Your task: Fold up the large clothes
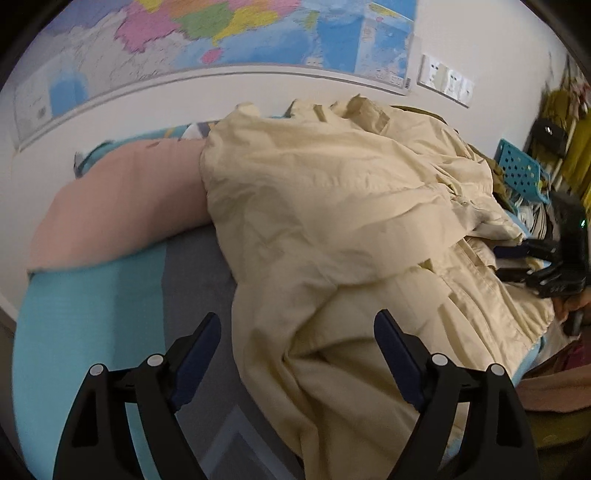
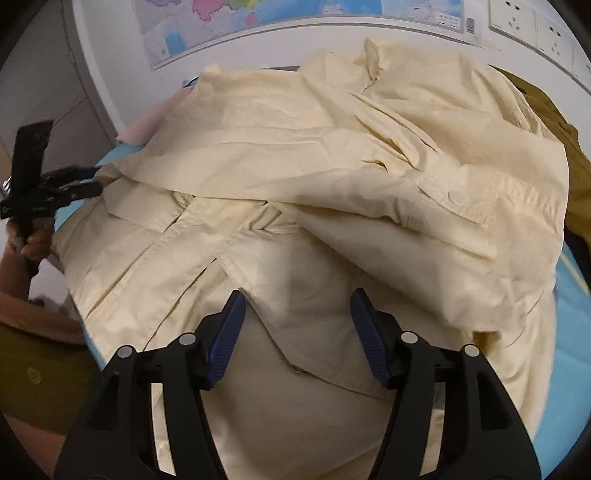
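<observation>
Blue-and-grey bed [image 1: 92, 314], crumpled cream shirt [image 1: 332, 206] and pink pillow [image 1: 122, 203] on it

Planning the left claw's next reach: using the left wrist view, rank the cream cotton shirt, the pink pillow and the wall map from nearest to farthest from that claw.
1. Cream cotton shirt: crumpled, reaching between the open left claw fingers, right of centre.
2. Pink pillow: beyond, to the left, on the bed.
3. Wall map: farthest, on the wall above.

Two close, downward wrist views, apparently facing, sharing the shirt [image 1: 343, 206].
</observation>
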A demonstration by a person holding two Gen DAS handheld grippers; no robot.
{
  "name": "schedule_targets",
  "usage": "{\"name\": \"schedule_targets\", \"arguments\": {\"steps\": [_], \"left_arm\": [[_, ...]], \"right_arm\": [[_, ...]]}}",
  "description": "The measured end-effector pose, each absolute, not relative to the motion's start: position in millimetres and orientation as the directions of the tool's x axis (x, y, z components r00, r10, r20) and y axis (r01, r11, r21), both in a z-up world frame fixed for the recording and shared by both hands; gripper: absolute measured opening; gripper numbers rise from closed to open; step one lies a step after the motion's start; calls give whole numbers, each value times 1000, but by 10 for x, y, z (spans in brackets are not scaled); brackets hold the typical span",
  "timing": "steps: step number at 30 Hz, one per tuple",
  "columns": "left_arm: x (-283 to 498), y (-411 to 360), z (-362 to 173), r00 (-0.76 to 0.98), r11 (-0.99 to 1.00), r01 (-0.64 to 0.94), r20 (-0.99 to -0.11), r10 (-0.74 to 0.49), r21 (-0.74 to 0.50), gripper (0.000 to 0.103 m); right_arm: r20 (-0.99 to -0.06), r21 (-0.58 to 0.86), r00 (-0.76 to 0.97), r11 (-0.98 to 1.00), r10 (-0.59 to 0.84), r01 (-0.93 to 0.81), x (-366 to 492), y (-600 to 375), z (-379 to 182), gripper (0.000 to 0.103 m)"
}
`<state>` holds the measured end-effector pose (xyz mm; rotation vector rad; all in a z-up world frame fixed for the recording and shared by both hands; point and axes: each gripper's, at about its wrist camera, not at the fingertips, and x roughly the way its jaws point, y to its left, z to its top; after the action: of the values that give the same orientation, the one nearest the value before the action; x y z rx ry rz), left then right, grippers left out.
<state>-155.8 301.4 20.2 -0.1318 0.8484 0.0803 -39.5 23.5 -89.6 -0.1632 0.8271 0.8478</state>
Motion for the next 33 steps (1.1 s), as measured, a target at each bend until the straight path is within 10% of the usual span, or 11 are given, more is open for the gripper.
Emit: {"name": "schedule_targets", "arguments": {"steps": [10, 23, 33], "left_arm": [[-1994, 3087, 62, 665, 960, -145, -742, -85, -239, 85], [-2140, 3056, -110, 638, 908, -68, -718, -279, -414, 93], [-2107, 2871, -145, 618, 876, 13, -685, -386, -482, 96]], "right_arm": [[-520, 411, 435, 662, 735, -627, -607, -536, -529, 67], [-570, 572, 492, 748, 658, -336, -787, -1648, -1107, 84], [-474, 665, 379, 605, 795, -438, -910, -1448, -1292, 84]]}}
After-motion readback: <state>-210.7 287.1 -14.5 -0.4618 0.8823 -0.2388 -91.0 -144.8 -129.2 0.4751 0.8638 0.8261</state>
